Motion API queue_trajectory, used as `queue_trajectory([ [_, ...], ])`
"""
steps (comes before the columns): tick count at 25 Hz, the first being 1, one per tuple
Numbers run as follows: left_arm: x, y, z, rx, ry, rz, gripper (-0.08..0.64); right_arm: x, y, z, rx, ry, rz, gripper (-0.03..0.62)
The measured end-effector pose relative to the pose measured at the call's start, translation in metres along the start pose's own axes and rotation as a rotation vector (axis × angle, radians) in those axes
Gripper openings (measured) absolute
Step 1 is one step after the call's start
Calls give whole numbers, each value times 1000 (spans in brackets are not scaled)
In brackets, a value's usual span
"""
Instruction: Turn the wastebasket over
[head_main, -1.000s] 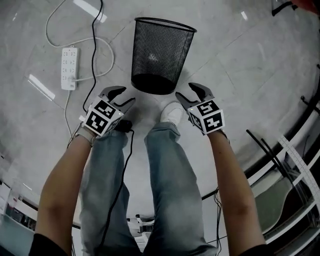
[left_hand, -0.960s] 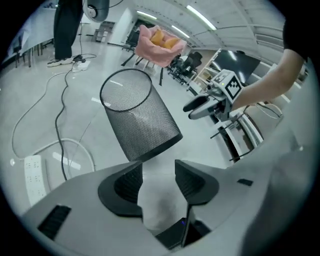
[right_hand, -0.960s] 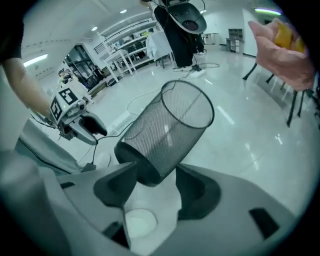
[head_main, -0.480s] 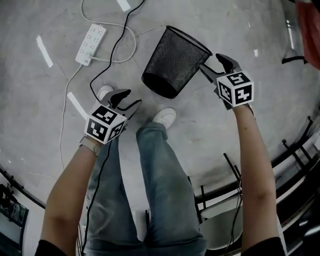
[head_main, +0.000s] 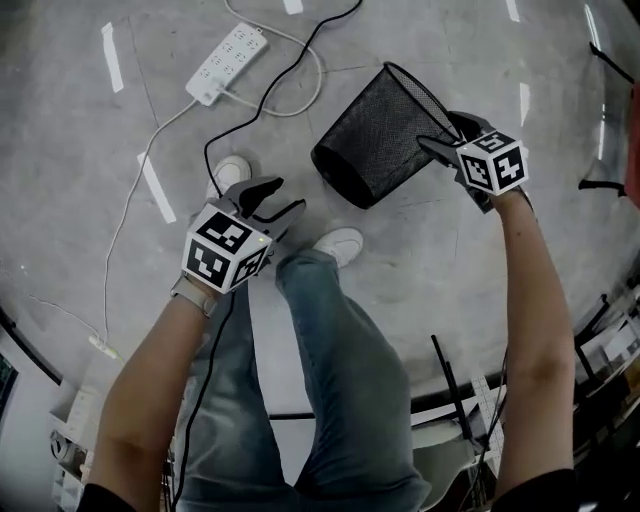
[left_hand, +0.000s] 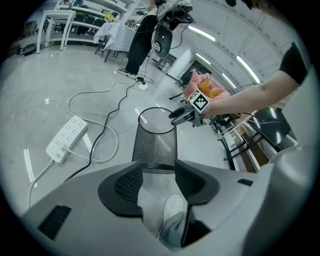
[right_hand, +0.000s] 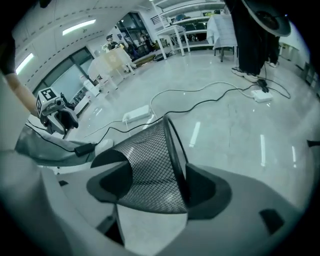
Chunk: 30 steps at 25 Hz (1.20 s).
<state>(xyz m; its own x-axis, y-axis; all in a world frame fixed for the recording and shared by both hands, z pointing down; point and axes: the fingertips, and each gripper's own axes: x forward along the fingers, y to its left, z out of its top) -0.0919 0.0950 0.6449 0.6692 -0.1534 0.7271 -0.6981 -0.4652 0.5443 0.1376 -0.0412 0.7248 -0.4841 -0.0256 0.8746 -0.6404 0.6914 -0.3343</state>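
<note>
The black mesh wastebasket (head_main: 375, 130) stands on the grey floor with its mouth up, also seen in the left gripper view (left_hand: 155, 142). My right gripper (head_main: 438, 132) is at its rim on the right side. In the right gripper view the rim and mesh wall (right_hand: 145, 170) pass between the jaws. Those jaws have just been opening and stand wide, not pressing on the wall. My left gripper (head_main: 285, 195) hangs open and holds nothing, short of the basket and above a white shoe (head_main: 340, 243).
A white power strip (head_main: 228, 62) with its white cord and a black cable (head_main: 290, 70) lies on the floor left of the basket. The person's legs and second shoe (head_main: 232, 172) are below me. Dark metal frames (head_main: 450, 380) stand at lower right.
My right gripper moved from beside the basket's base up to its rim and its jaws spread. The left gripper rose and rolled. The basket stands where it was.
</note>
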Motion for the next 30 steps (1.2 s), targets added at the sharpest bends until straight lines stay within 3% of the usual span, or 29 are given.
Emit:
queue_trajectory([
  [4, -9, 9, -12, -13, 4, 14, 206, 2, 2, 5, -34, 15, 27, 336],
  [7, -14, 13, -14, -12, 7, 21, 206, -4, 6, 7, -35, 20, 40, 263],
  [12, -21, 9, -4, 1, 5, -4, 206, -20, 31, 9, 59, -19, 100, 157],
  [16, -27, -4, 8, 50, 25, -53, 205, -33, 65, 5, 92, -27, 135, 105],
  [22, -38, -21, 19, 163, 103, -134, 204, -48, 141, 0, 43, -26, 189, 43],
  [26, -48, -31, 26, 216, 150, -172, 204, -55, 178, 1, 5, -29, 143, 32],
  [30, -55, -27, 33, 319, 208, -219, 204, -54, 184, -1, 27, -21, -28, 32],
])
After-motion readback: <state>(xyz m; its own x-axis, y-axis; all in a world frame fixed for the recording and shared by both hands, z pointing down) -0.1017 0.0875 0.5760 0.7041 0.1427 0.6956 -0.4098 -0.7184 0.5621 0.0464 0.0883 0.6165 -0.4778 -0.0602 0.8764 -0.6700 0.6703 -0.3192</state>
